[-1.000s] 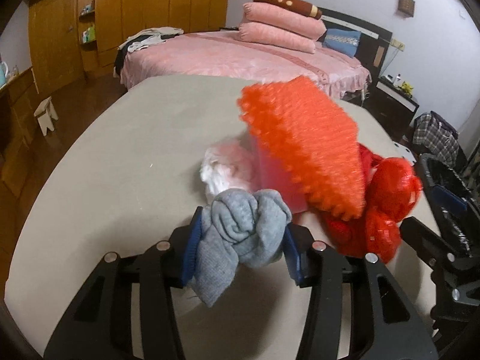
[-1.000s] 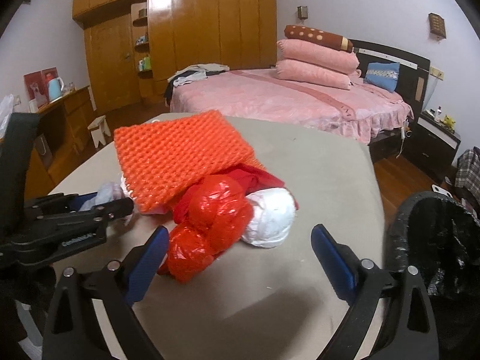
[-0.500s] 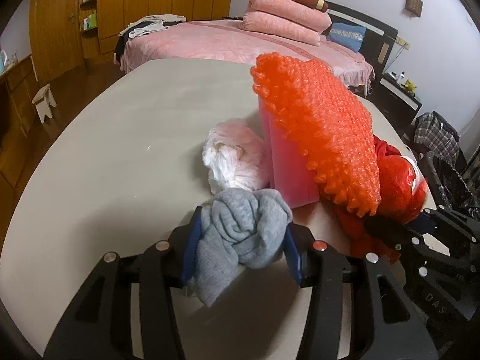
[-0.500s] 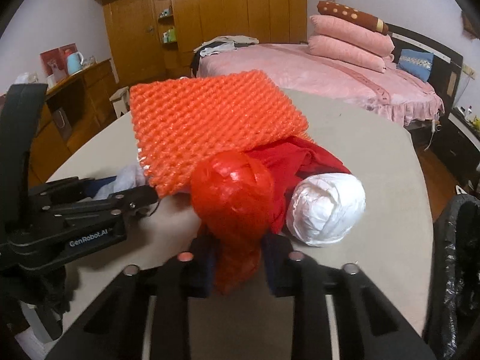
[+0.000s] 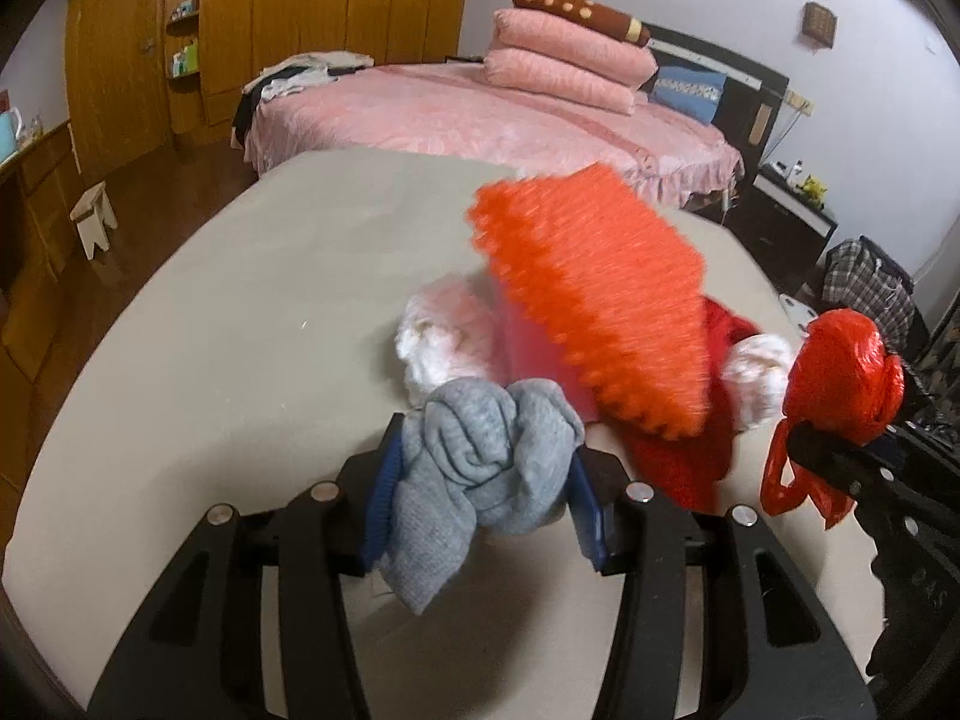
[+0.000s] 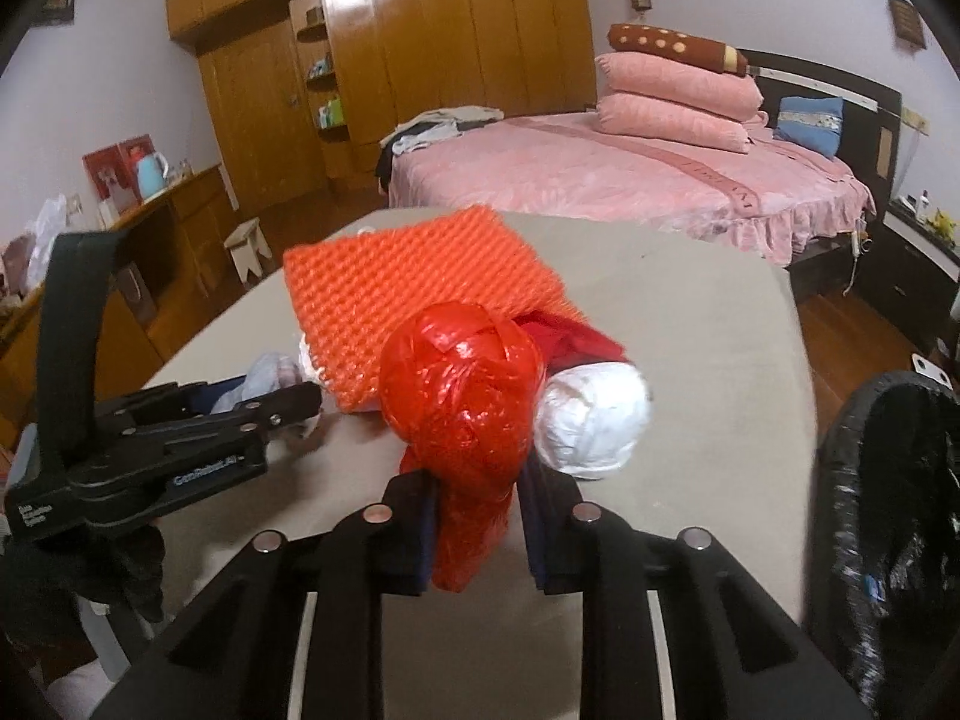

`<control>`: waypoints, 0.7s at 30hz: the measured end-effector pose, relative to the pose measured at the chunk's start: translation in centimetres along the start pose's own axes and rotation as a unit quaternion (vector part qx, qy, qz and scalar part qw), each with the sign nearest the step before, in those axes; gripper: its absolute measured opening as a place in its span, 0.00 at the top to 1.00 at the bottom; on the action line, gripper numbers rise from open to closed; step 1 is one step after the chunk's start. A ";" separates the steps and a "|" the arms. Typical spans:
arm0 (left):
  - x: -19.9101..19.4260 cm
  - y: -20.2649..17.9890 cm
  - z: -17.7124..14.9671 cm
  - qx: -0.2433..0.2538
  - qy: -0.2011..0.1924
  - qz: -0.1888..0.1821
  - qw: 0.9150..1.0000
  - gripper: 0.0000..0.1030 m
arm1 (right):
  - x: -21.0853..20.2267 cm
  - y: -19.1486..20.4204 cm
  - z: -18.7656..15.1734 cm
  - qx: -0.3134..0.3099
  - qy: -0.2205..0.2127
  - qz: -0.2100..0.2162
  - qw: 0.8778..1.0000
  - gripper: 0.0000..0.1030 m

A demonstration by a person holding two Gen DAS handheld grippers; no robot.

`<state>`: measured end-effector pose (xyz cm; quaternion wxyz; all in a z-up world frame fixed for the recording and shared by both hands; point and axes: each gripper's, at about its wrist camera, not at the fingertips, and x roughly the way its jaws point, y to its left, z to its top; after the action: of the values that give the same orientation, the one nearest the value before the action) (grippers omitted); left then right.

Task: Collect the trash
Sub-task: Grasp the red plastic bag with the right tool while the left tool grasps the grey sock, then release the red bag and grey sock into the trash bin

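Observation:
My left gripper [image 5: 483, 483] is shut on a knotted grey sock [image 5: 486, 450], held just above the beige table [image 5: 252, 300]. My right gripper [image 6: 474, 516] is shut on a balled red plastic bag [image 6: 462, 396], lifted off the table; the same red bag [image 5: 840, 378] shows at the right of the left wrist view. Behind them lie an orange bubble-wrap sheet [image 6: 414, 282], a red cloth [image 6: 576, 336], a white wad [image 6: 594, 420] and a pinkish-white wad [image 5: 444, 336]. The left gripper [image 6: 282, 408] appears at the left of the right wrist view.
A black-lined trash bin [image 6: 894, 510] stands off the table's right edge. Beyond the table are a pink bed [image 6: 630, 180] with stacked pillows, wooden wardrobes [image 6: 420, 60], a small white stool [image 5: 93, 219] and a dark nightstand [image 5: 786, 222].
My right gripper went from wide open to shut on the red bag and raised it off the table. The left gripper kept its hold on the grey sock.

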<state>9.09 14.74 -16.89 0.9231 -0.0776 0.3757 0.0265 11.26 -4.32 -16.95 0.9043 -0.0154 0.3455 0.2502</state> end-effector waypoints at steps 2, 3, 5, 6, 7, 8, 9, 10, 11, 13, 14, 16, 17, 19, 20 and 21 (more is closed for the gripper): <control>-1.0 -0.8 0.0 0.008 -0.009 -0.002 1.000 0.54 | -0.8 -0.8 0.1 0.011 -0.005 -0.003 1.000 0.78; -1.5 -1.3 0.0 0.013 -0.013 -0.004 1.000 0.54 | -1.1 -1.1 0.2 0.016 -0.008 -0.007 1.000 0.78; -2.3 -2.4 -0.1 0.023 -0.022 -0.010 0.999 0.54 | -1.7 -1.8 0.4 0.023 -0.013 -0.013 1.000 0.78; -2.8 -3.0 -0.1 0.029 -0.027 -0.014 0.999 0.54 | -1.9 -2.0 0.5 0.024 -0.016 -0.017 0.999 0.78; -3.2 -3.6 0.0 0.033 -0.031 -0.019 0.999 0.54 | -2.2 -2.3 0.6 0.022 -0.020 -0.024 0.999 0.78; -3.5 -4.0 0.0 0.036 -0.034 -0.024 0.999 0.54 | -2.4 -2.4 0.6 0.022 -0.023 -0.027 0.999 0.78; -3.9 -4.6 0.2 0.040 -0.038 -0.029 0.998 0.54 | -2.8 -2.6 0.7 0.023 -0.026 -0.030 0.999 0.78; -4.2 -5.2 0.3 0.044 -0.041 -0.034 0.998 0.54 | -3.2 -3.0 0.9 0.027 -0.031 -0.031 0.999 0.78; -4.5 -5.6 0.6 0.048 -0.046 -0.040 0.997 0.54 | -3.6 -3.1 0.8 0.030 -0.035 -0.032 0.998 0.78; -5.1 -7.0 0.9 0.058 -0.055 -0.052 0.995 0.54 | -4.6 -3.8 1.0 0.039 -0.045 -0.037 0.998 0.78; -5.3 -7.6 1.2 0.063 -0.058 -0.059 0.995 0.54 | -4.9 -4.2 1.0 0.041 -0.049 -0.040 0.997 0.78; -5.5 -9.0 1.5 0.070 -0.061 -0.074 0.993 0.54 | -5.8 -5.1 1.2 0.050 -0.057 -0.045 0.996 0.78; -5.4 -9.6 1.8 0.074 -0.061 -0.080 0.992 0.54 | -6.3 -5.7 1.3 0.054 -0.061 -0.048 0.996 0.78; -5.3 -11.1 2.1 0.083 -0.063 -0.093 0.990 0.54 | -7.4 -6.9 1.4 0.064 -0.071 -0.058 0.994 0.78; -5.2 -11.8 2.3 0.088 -0.064 -0.099 0.989 0.54 | -7.8 -7.4 1.5 0.067 -0.074 -0.062 0.993 0.78; -5.2 -12.7 2.5 0.093 -0.065 -0.106 0.988 0.54 | -8.3 -8.1 1.5 0.070 -0.078 -0.069 0.992 0.78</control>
<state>8.47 2.70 -9.97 0.9464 -0.0287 0.3053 -0.1019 10.67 -14.74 -11.73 0.9424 0.0438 0.2888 0.1632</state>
